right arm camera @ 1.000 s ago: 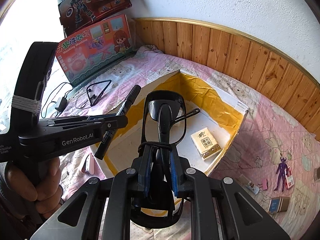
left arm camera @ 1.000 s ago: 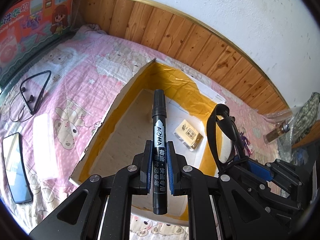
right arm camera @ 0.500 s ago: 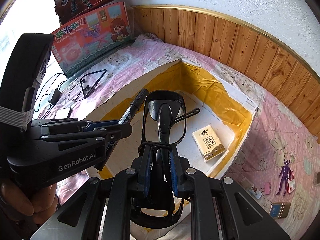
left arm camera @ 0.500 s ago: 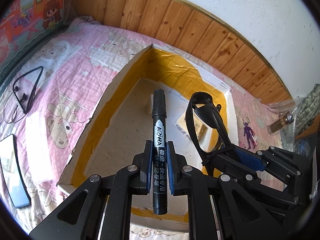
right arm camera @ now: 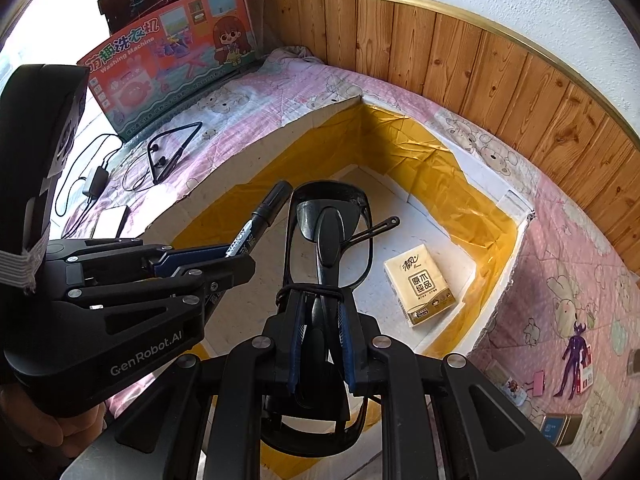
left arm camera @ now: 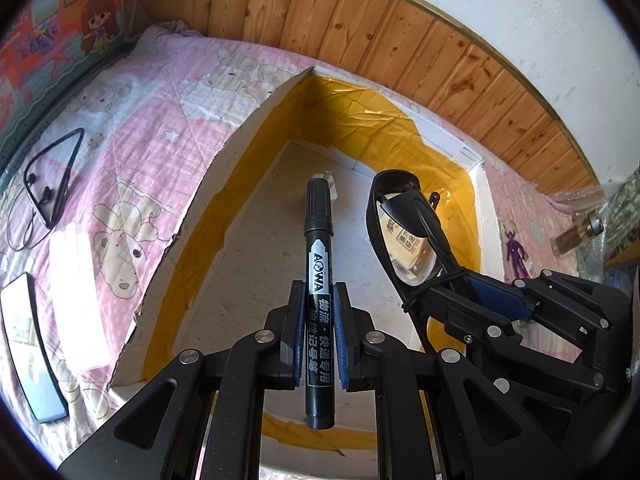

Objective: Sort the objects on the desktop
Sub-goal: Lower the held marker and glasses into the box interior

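Observation:
My left gripper [left arm camera: 317, 300] is shut on a black marker [left arm camera: 319, 248], held pointing forward over the open white box lined with yellow tape [left arm camera: 256, 168]. It also shows in the right wrist view [right arm camera: 216, 258] with the marker [right arm camera: 264, 212]. My right gripper [right arm camera: 320, 312] is shut on black sunglasses [right arm camera: 332, 232], held over the same box [right arm camera: 460, 184]. In the left wrist view the right gripper [left arm camera: 460, 288] and the sunglasses [left arm camera: 404, 216] are at right. A tissue pack [right arm camera: 420, 284] lies on the box floor.
On the pink bedspread left of the box lie neckband earphones [left arm camera: 48, 184], a white case [left arm camera: 78, 296] and a phone [left arm camera: 30, 356]. A purple figure [right arm camera: 574, 356], small clips and a tin [right arm camera: 560, 428] lie at right. Toy boxes [right arm camera: 172, 56] lean on the wood-panelled wall.
Both grippers have moved forward and down over the box, each holding its object. The box fills more of both views, and the two grippers are closer together.

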Tool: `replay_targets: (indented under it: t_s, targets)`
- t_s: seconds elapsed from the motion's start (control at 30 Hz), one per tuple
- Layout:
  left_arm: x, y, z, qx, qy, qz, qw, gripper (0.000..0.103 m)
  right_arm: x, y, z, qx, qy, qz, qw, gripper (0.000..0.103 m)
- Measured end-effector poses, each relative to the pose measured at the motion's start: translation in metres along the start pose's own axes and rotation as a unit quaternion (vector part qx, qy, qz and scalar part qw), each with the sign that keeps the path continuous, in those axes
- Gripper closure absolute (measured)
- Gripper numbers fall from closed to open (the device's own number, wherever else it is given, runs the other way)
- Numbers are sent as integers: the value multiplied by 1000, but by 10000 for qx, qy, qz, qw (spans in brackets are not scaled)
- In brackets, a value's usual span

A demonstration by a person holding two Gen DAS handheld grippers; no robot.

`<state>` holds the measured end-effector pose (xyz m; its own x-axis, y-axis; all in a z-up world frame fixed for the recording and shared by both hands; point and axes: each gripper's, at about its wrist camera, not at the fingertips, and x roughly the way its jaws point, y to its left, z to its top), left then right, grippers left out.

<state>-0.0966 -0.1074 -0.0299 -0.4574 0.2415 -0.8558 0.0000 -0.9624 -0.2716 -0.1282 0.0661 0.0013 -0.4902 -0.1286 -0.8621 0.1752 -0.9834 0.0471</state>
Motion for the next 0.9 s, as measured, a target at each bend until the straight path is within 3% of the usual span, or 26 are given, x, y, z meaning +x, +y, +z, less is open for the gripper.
replay_targets:
  t_s: [0.9]
  targets:
    - [16,-2,0,276,262,349,9987,90,40,-3,18,-48,667,-150,9977,85]
